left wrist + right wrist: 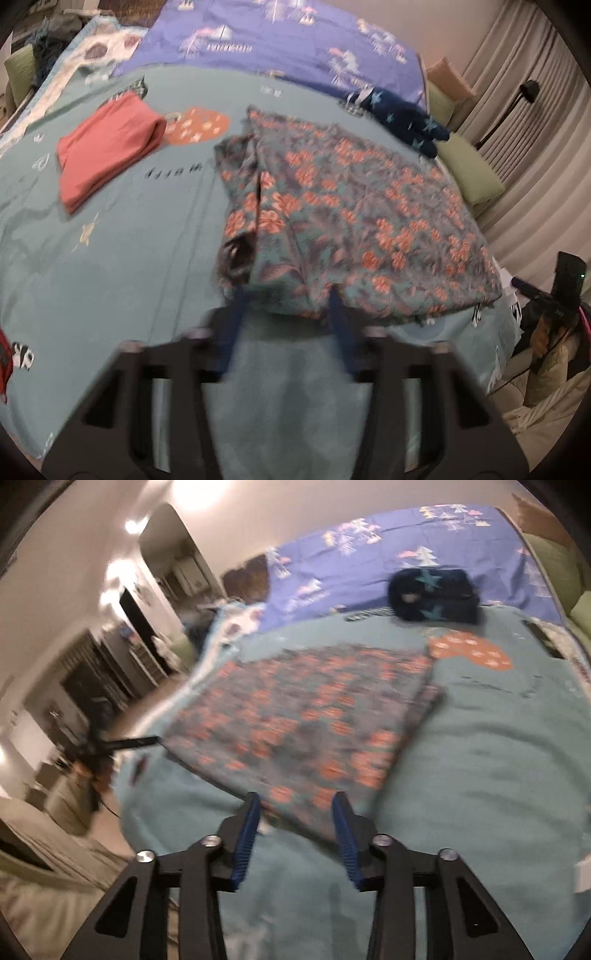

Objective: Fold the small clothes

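While both tilt downward, the left gripper [286, 301] and right gripper [297, 806] stand open at the floral garment's [351, 214] edge.

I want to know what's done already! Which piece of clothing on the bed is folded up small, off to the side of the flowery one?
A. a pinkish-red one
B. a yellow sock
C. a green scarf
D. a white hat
A: in the left wrist view the pinkish-red garment lies folded into a neat small stack on the teal bedsheet, apart from the floral garment.
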The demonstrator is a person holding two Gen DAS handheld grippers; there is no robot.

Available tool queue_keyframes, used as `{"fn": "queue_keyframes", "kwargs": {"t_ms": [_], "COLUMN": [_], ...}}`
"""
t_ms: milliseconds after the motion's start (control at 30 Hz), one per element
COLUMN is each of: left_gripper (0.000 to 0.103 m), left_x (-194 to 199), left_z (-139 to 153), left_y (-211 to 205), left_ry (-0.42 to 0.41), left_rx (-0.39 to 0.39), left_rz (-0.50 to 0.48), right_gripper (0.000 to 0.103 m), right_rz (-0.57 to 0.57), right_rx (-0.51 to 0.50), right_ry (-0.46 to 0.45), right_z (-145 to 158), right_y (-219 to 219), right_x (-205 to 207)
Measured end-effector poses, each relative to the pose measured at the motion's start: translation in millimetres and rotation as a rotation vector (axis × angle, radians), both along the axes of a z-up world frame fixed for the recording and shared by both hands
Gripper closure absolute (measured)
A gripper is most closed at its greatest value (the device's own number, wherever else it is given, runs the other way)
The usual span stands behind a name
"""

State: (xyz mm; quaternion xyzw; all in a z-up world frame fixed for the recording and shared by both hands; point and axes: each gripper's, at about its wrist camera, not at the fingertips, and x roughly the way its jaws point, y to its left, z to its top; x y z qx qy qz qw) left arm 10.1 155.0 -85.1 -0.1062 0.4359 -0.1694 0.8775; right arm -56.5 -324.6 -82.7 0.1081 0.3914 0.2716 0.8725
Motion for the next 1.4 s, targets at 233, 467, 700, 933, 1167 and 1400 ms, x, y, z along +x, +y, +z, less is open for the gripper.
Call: {"fn": "queue_keyframes", "kwargs": {"t_ms": [233, 467, 700, 933, 1167, 1400], "left_gripper": [0.099, 0.097, 0.069, 0.063, 0.056, 0.052], "left_x": [4, -10, -10, -6, 6, 11], "left_z": [-26, -18, 5, 8, -1, -8], "left_y": [27, 44, 18, 13, 40, 63], "left_ry": [0.053, -0.006, -0.098, -0.122, -0.097, -0.081], "left_rx": [0.087, 0.034, 0.100, 0.091, 0.052, 0.033], "left_rz": [0.083, 0.077, 0.023, -0.005, 0.062, 0.130], "right_gripper": [0.103, 0.095, 0.082, 0.079, 0.077, 0.063], "right_rz": [-0.176, -0.227, -0.160, -0.013, 0.138, 0.226], "right_rx": [0.020, -0.207, -0.291, -0.346, -0.356, -0.448], "right_ry": [0.222, 0.143, -0.007, -0.062, -0.060, -0.108], "right_z": [-54, -11, 23, 15, -3, -21], "right_y": [-19, 18, 96, 181, 262, 329], "right_x": [21, 7, 13, 27, 46, 52]}}
